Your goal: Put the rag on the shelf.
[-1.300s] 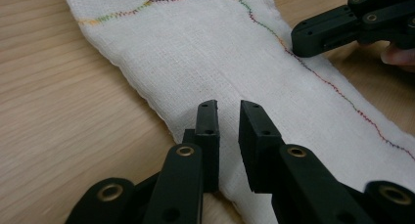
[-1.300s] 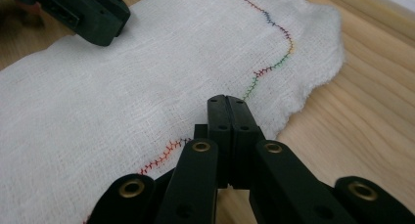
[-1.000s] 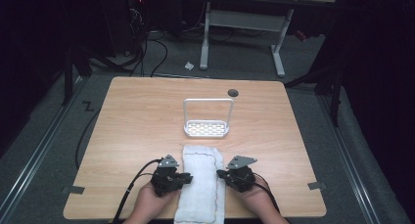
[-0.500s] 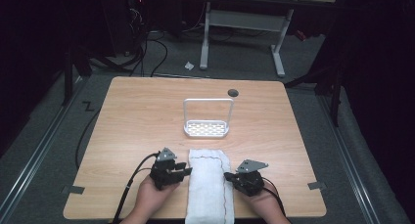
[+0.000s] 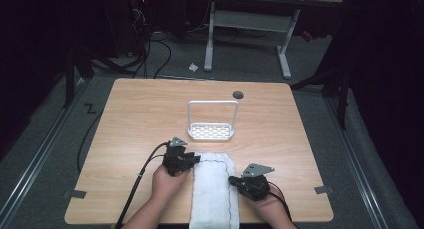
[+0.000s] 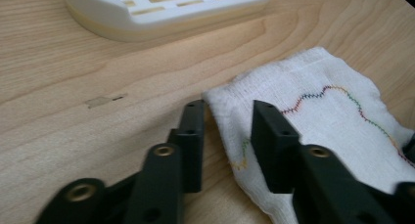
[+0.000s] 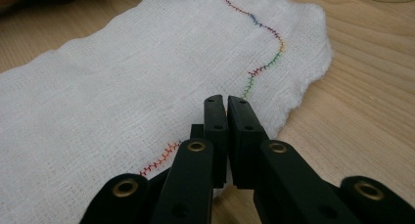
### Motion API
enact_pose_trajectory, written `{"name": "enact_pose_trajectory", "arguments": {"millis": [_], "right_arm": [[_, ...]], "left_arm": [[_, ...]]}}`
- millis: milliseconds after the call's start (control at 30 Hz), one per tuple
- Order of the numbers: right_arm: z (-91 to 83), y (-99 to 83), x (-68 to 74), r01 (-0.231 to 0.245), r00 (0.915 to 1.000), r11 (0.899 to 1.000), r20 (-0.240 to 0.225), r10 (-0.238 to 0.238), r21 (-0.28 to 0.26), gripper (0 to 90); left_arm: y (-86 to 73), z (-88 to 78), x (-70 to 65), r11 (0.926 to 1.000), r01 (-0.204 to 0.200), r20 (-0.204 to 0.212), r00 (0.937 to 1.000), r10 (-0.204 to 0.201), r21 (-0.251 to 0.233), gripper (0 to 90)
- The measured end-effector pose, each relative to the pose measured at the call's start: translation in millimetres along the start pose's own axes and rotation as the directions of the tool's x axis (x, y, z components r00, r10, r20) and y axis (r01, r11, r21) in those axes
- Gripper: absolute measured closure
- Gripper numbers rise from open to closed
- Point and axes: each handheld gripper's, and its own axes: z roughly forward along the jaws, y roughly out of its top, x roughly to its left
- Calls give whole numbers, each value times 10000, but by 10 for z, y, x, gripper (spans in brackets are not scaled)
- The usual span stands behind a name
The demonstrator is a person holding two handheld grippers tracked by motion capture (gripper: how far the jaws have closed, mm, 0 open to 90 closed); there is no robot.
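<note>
The long white gauze cloth with rainbow zigzag stitching (image 5: 215, 189) lies flat at the near edge of the light wooden table (image 5: 130, 119), overhanging it slightly. The right gripper (image 7: 227, 104) rests on the cloth's right hem, jaws pressed together; whether fabric is pinched, I cannot tell. The left gripper (image 6: 227, 121) stands parted astride the far left corner. A good fold likely needs both corners held evenly. Beyond, the white slotted plastic rack with wire handle (image 5: 211, 131) stands near; bare tabletop stretches either side.
</note>
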Motion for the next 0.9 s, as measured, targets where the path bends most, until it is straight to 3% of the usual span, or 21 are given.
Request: {"name": "enact_pose_trajectory", "arguments": {"millis": [67, 167, 233, 300, 367, 467, 600, 767, 900], "right_arm": [[-7, 6, 4, -209, 9997, 9998, -108, 208, -51, 806], [-49, 50, 10, -369, 9993, 9982, -62, 366, -463, 769], [-73, 190, -49, -719, 9965, 9929, 360, 756, -950, 718], [-59, 256, -87, -859, 9942, 9910, 559, 920, -1031, 704], [55, 452, -251, -1286, 9870, 9876, 856, 1363, -901, 629], [187, 536, -349, -1706, 9799, 9841, 959, 1748, -500, 620], [386, 474, -393, -1891, 9783, 9819, 842, 1891, -83, 567], [430, 437, -347, -1752, 9774, 9845, 1185, 1752, -99, 557], [408, 404, -313, -1526, 9813, 9882, 1175, 1527, -100, 621]], "left_arm": [[-31, 12, -10, 9997, -219, 107, 9997, 221, -122, 834], [-51, 10, 9, 9997, 17, 244, 9997, -11, -252, 844], [-52, 10, 2, 9997, -52, 188, 9998, 57, -252, 848], [-52, 11, -2, 9996, -70, 154, 9999, 74, -265, 848], [-54, 10, -18, 9995, -196, 47, 9998, 198, -267, 846], [-58, 9, -41, 9990, -340, -121, 9994, 336, -306, 845], [-62, 7, -55, 9983, -487, -220, 9986, 480, -305, 845], [-62, 7, -60, 9984, -478, -235, 9986, 471, -307, 845], [-63, 7, -69, 9980, -544, -296, 9981, 535, -309, 846]]}}
